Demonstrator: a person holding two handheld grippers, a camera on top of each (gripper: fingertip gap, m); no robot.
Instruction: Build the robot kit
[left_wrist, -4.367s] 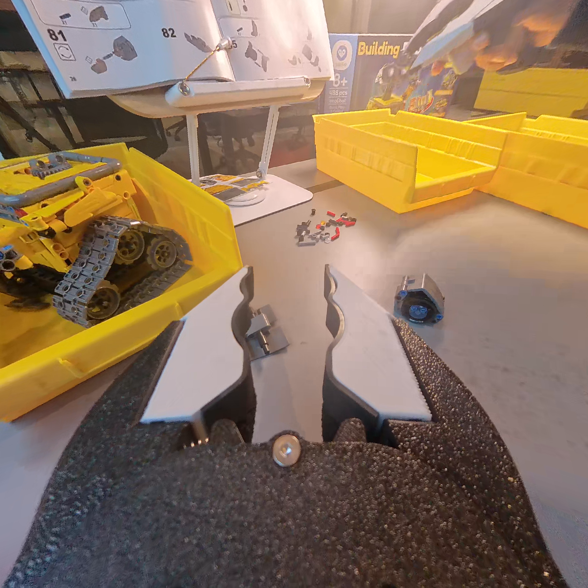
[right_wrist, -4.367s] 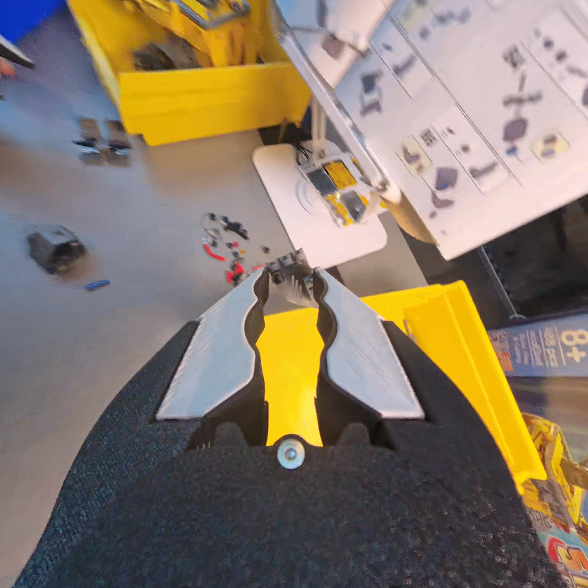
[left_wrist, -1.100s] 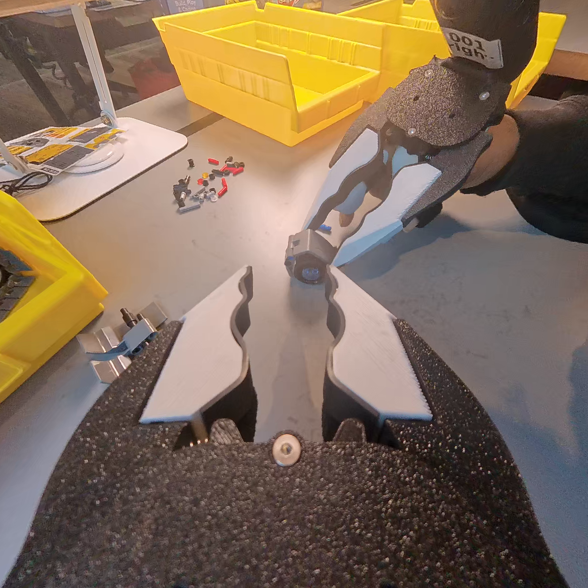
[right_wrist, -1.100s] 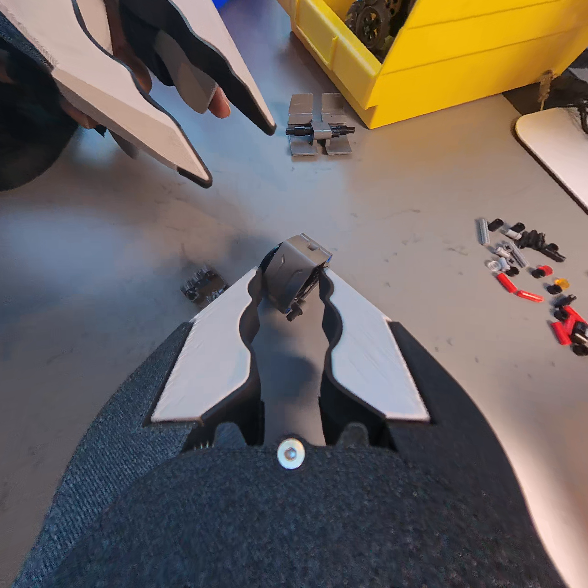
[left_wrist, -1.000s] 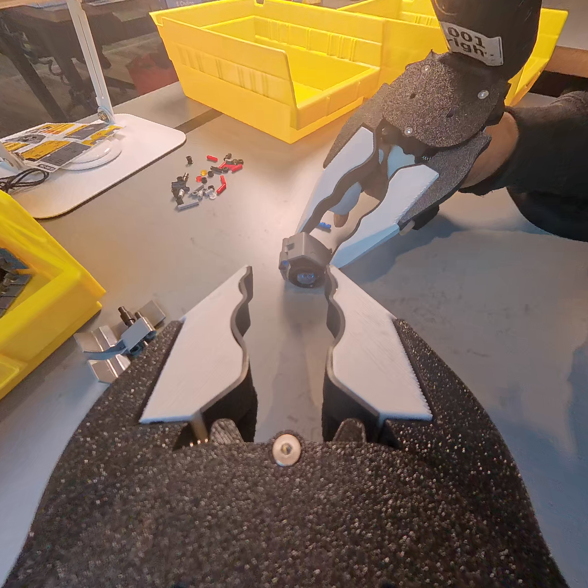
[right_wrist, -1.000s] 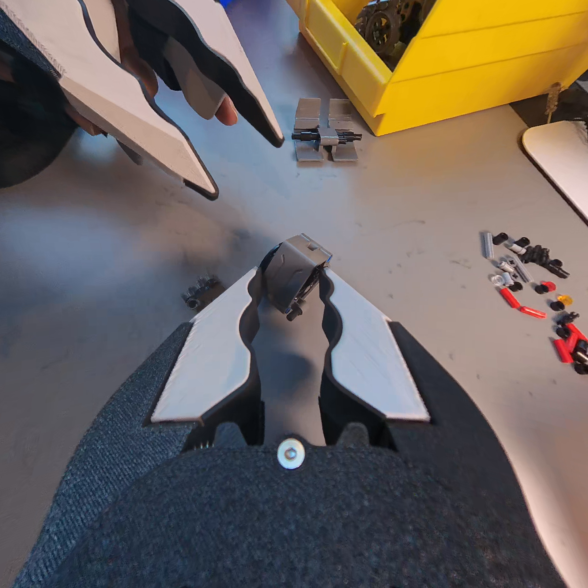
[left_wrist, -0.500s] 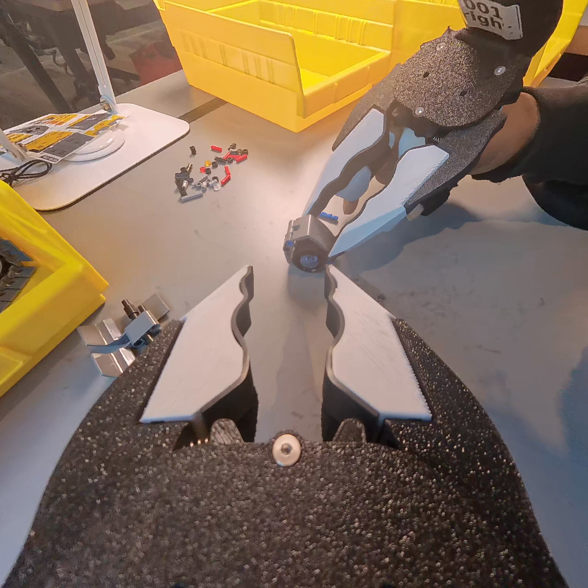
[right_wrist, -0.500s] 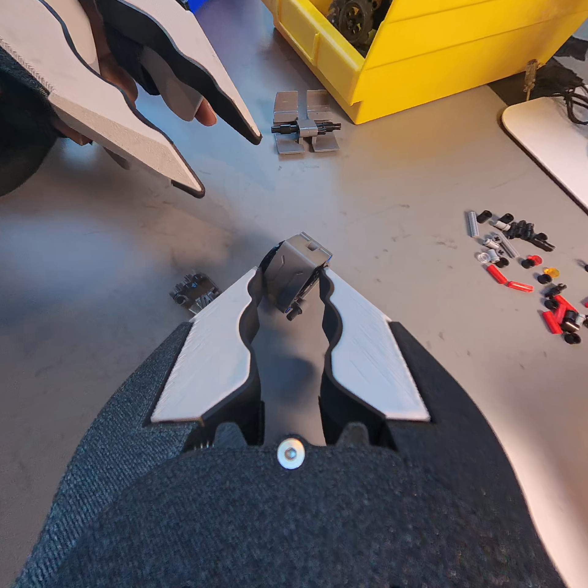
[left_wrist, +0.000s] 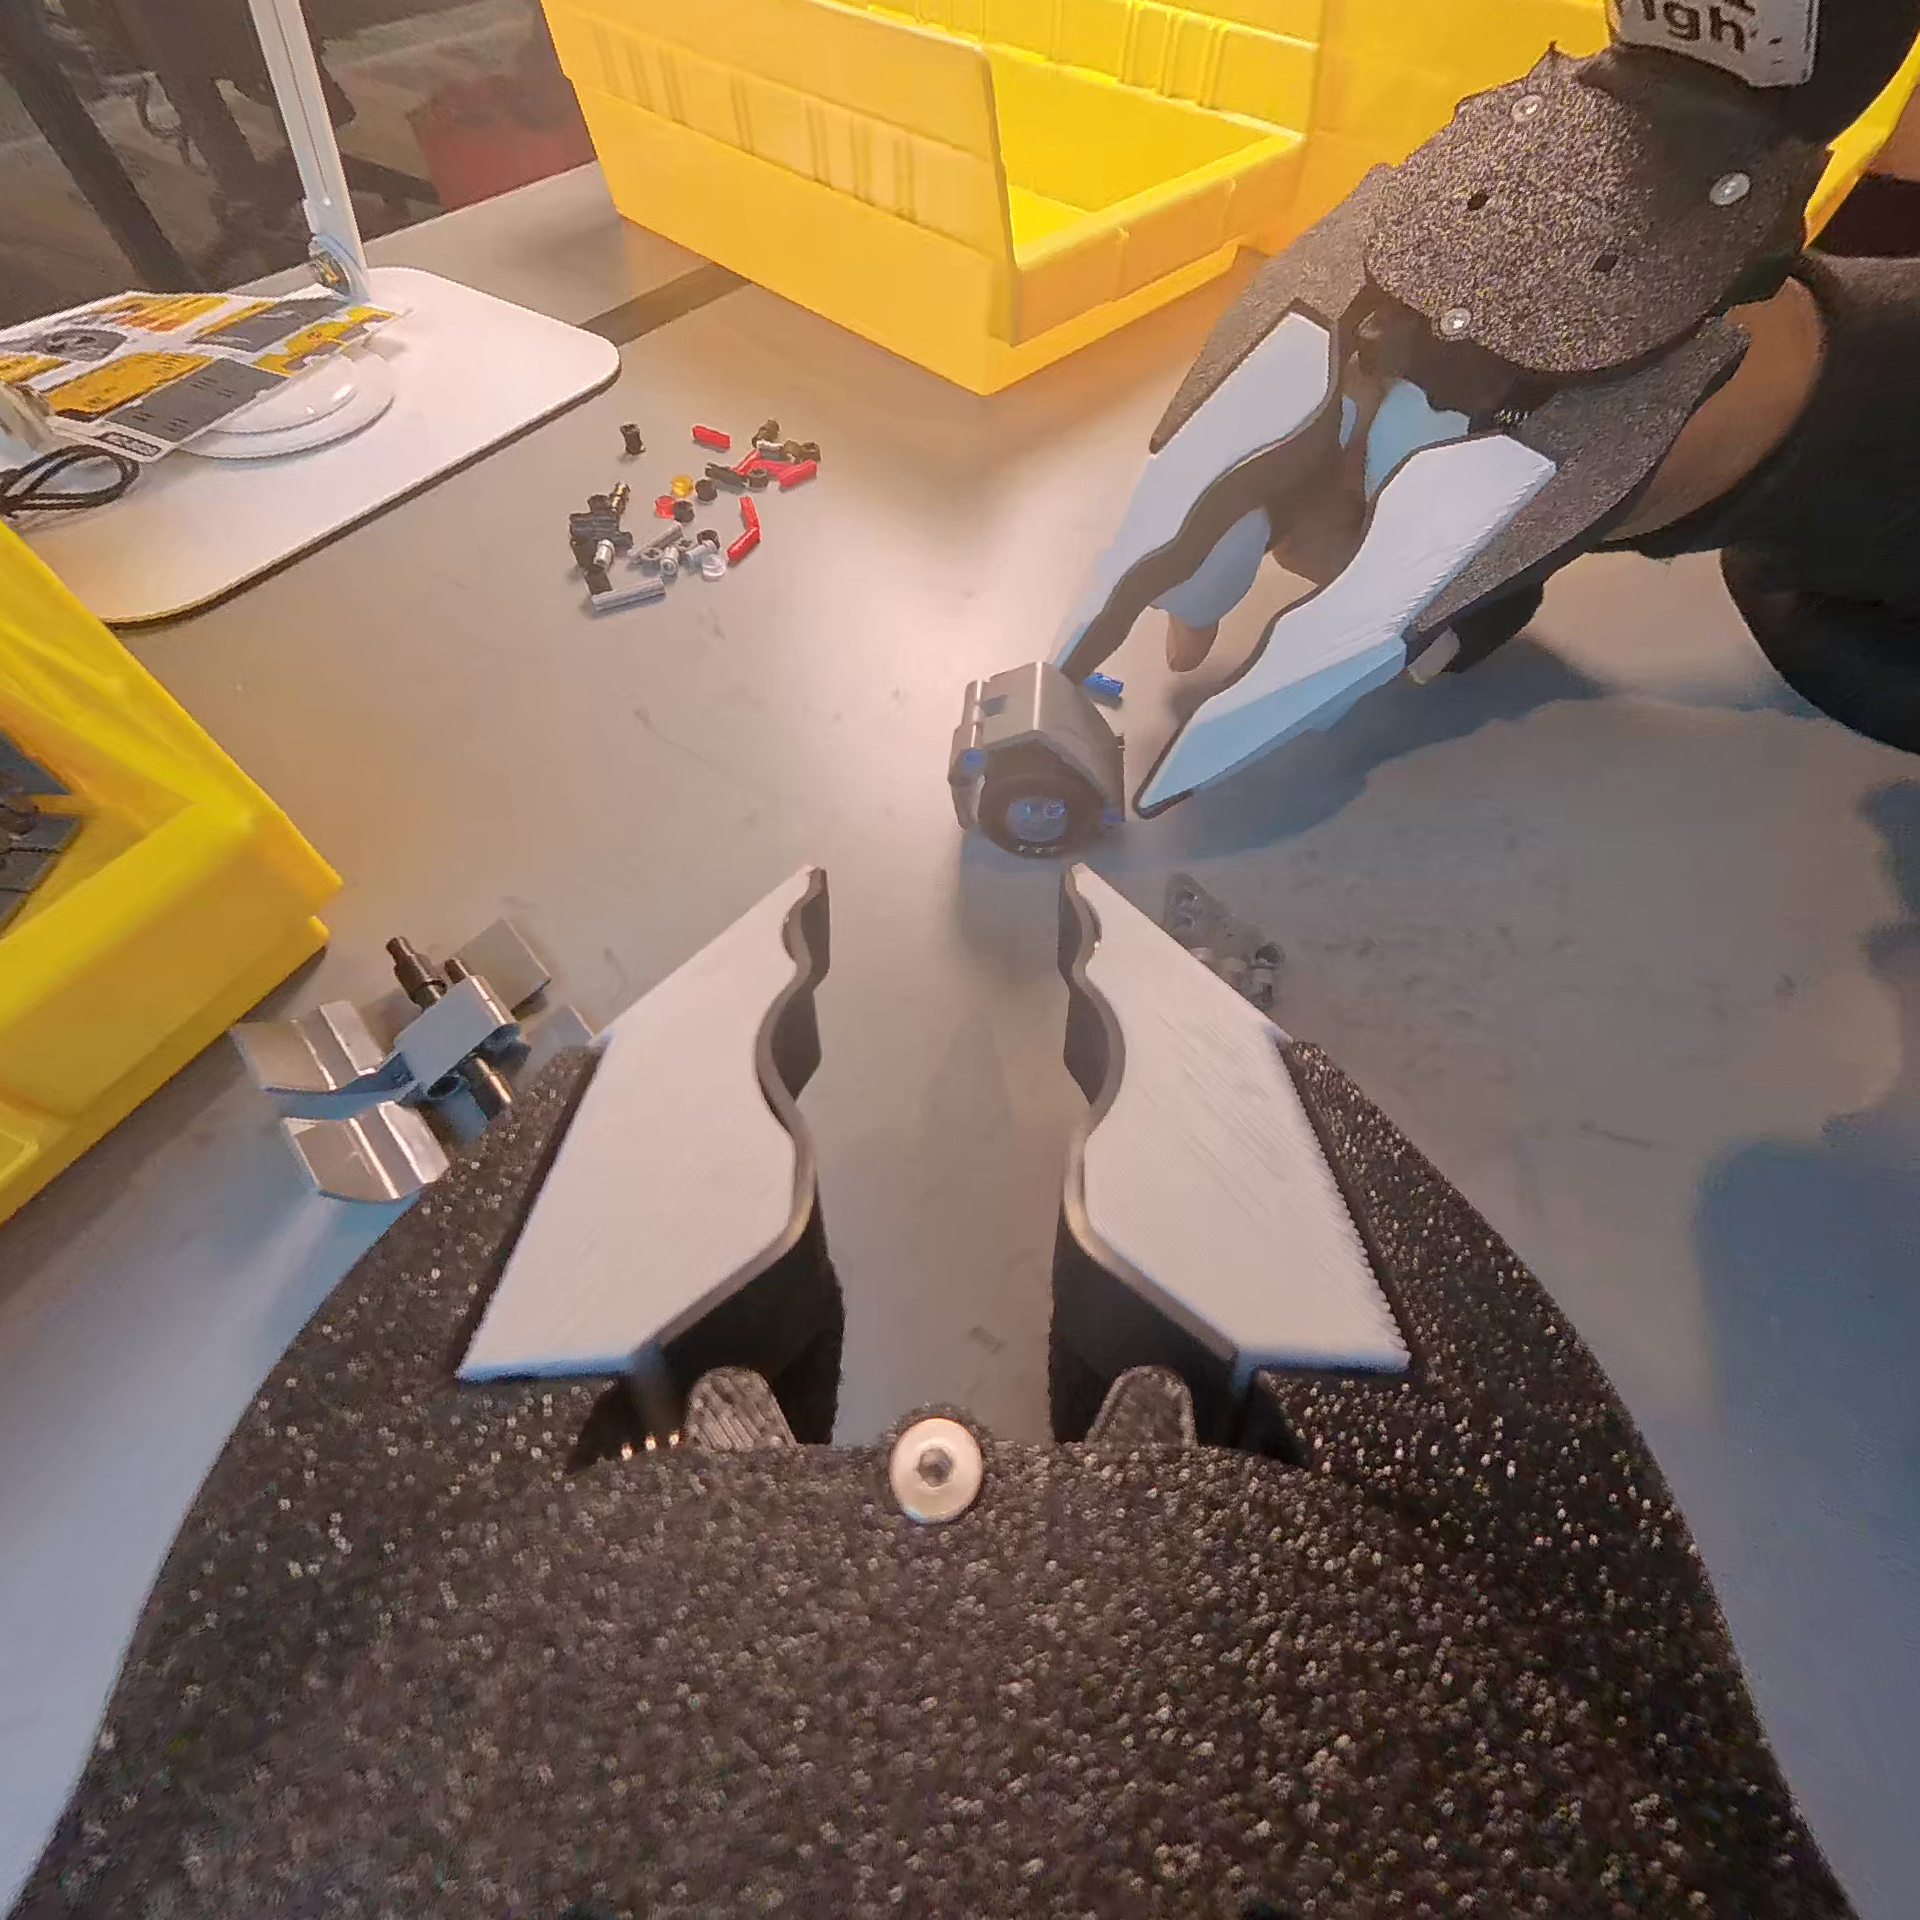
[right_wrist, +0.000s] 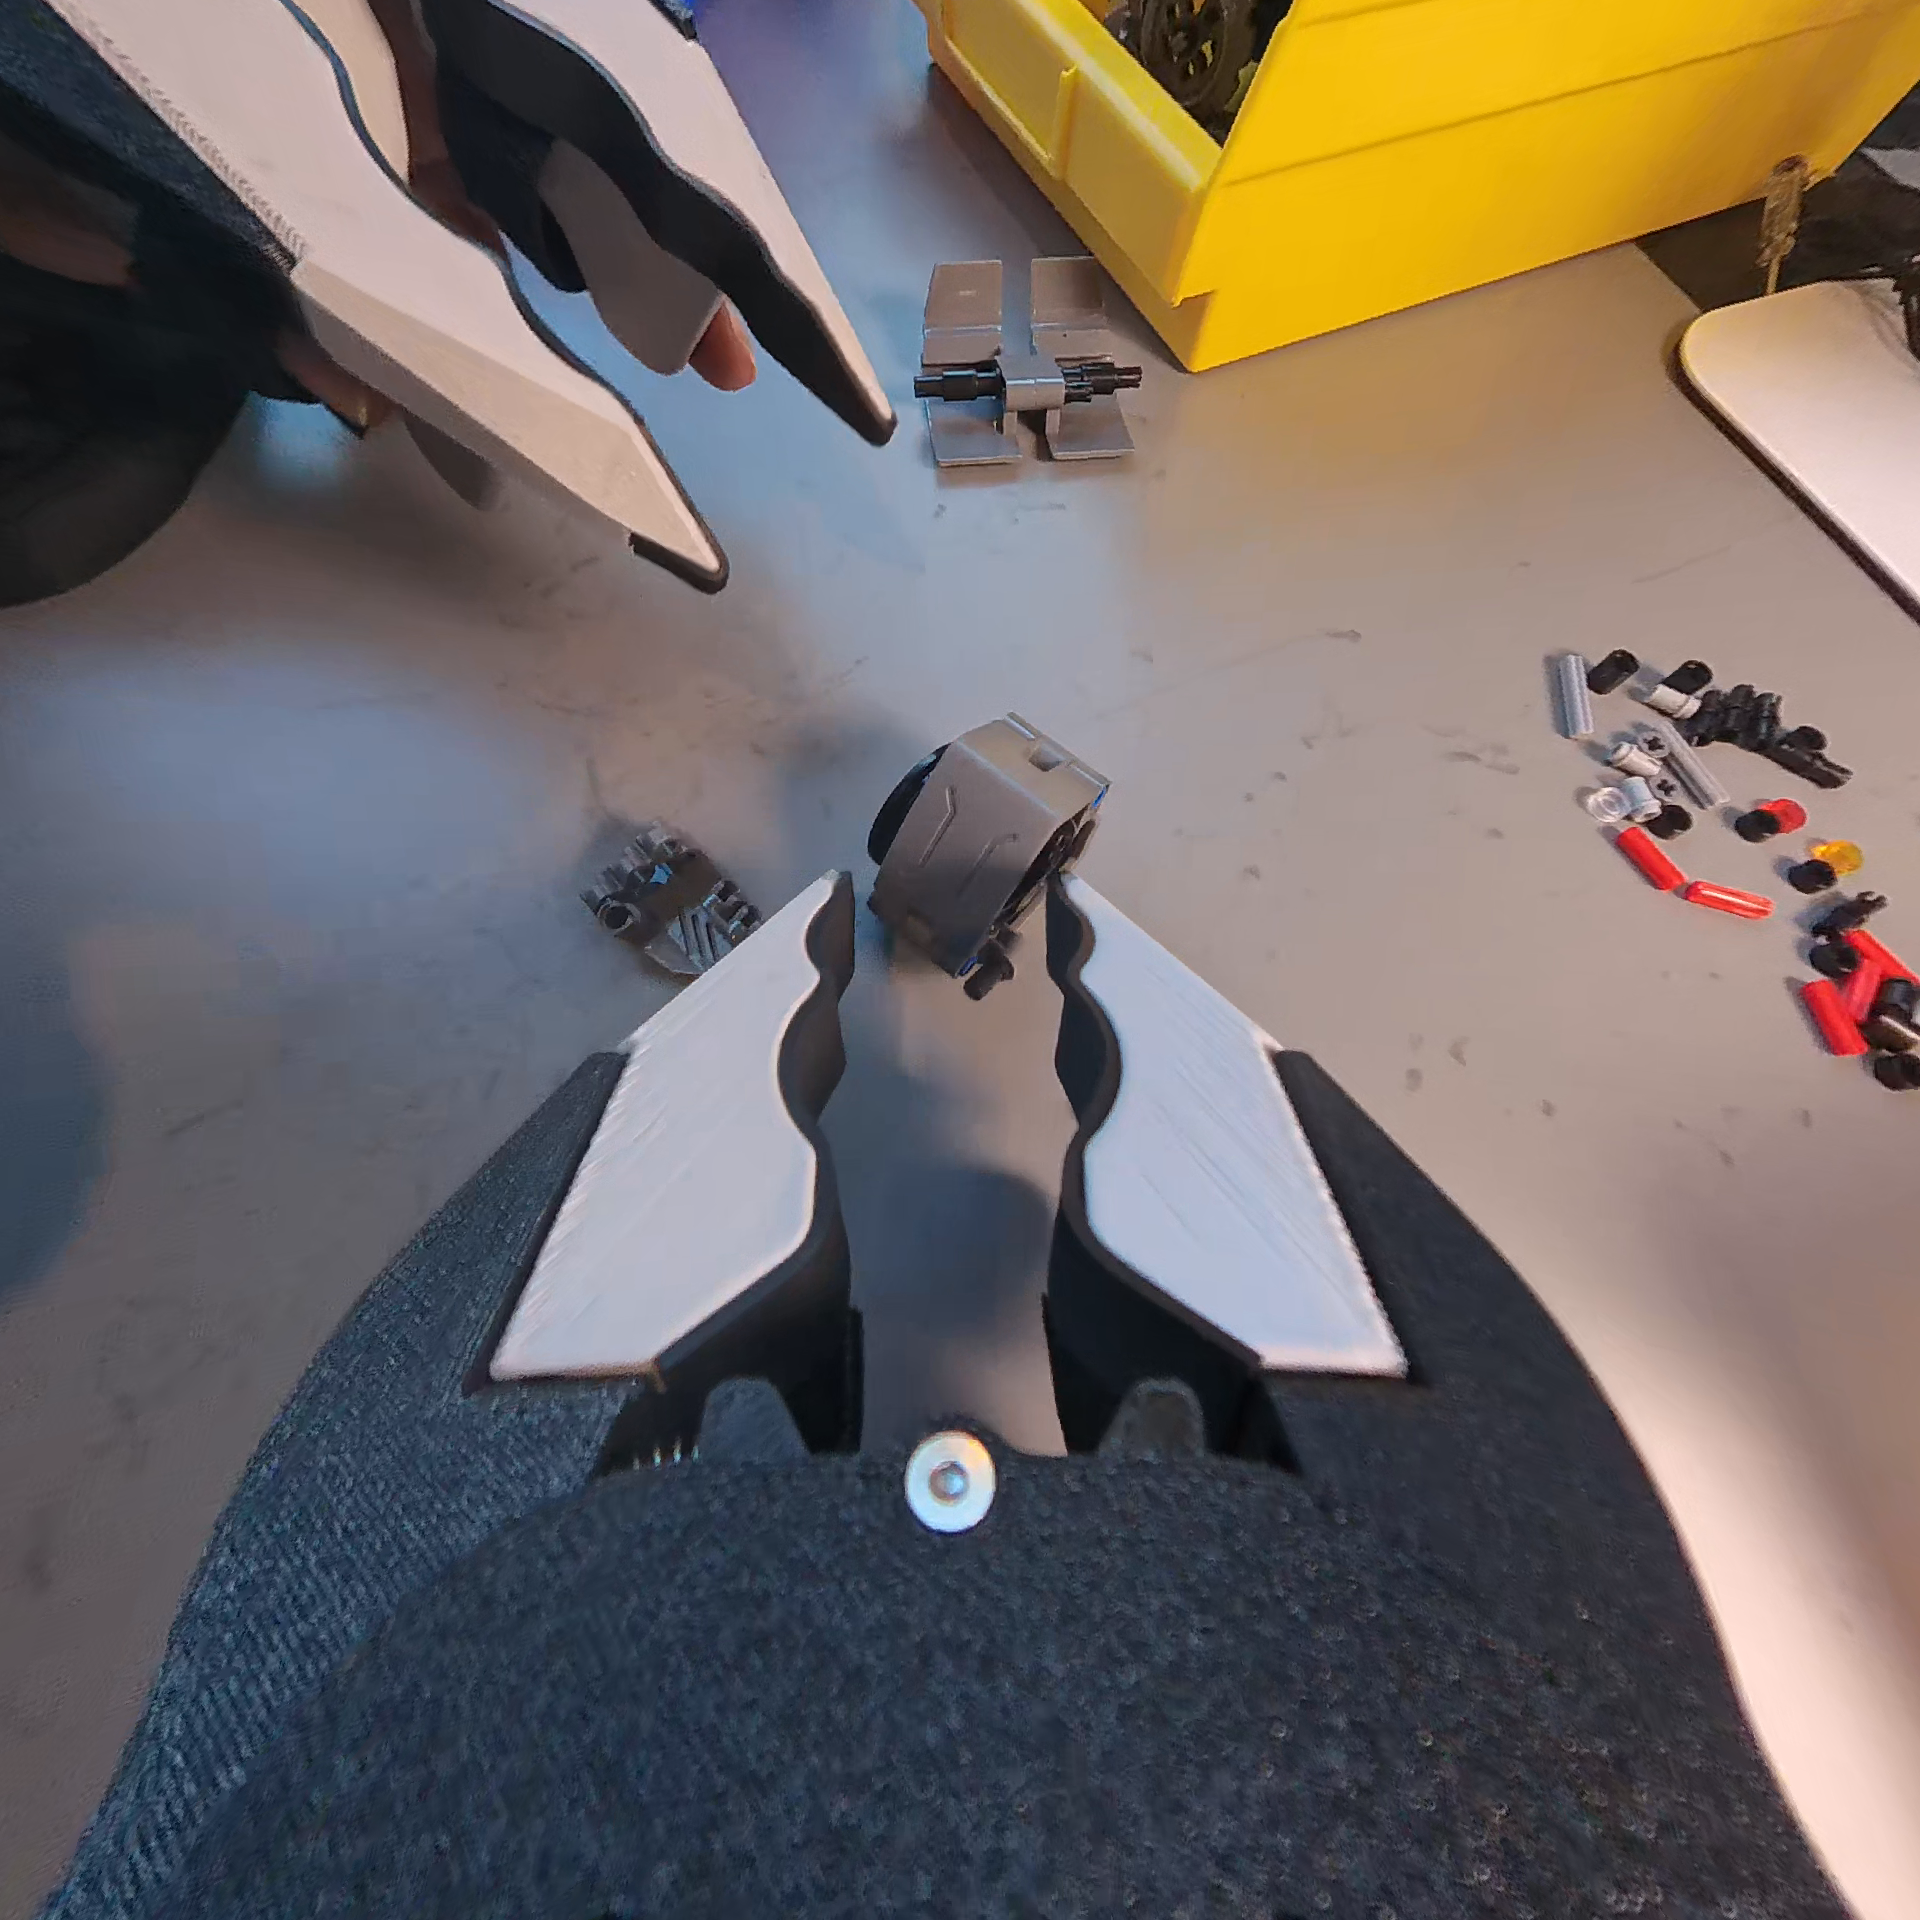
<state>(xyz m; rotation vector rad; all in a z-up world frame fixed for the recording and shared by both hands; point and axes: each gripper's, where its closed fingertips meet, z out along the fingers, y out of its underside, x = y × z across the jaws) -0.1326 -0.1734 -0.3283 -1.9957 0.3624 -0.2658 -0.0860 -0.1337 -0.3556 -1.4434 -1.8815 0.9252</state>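
grey motor block (right_wrist: 982, 836) lies on the grey table (right_wrist: 1247, 540) between the spread fingertips of the right gripper (right_wrist: 951, 899), unclamped. left gripper (left_wrist: 943, 904), fingers apart, hovers empty just short of it. a small dark piece (right_wrist: 670, 909) lies beside; loose small parts (right_wrist: 1745, 831) and a yellow bin (right_wrist: 1455, 187) stand farther off.

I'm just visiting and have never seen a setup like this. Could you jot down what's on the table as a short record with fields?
surface: grey table
left tongs: open, empty, pointing at the grey motor block
right tongs: open, tips either side of the grey motor block
loose bits: pile of small pins, red, black and grey
flat grey part: beside the yellow bin
small dark grey piece: left of the right tongs
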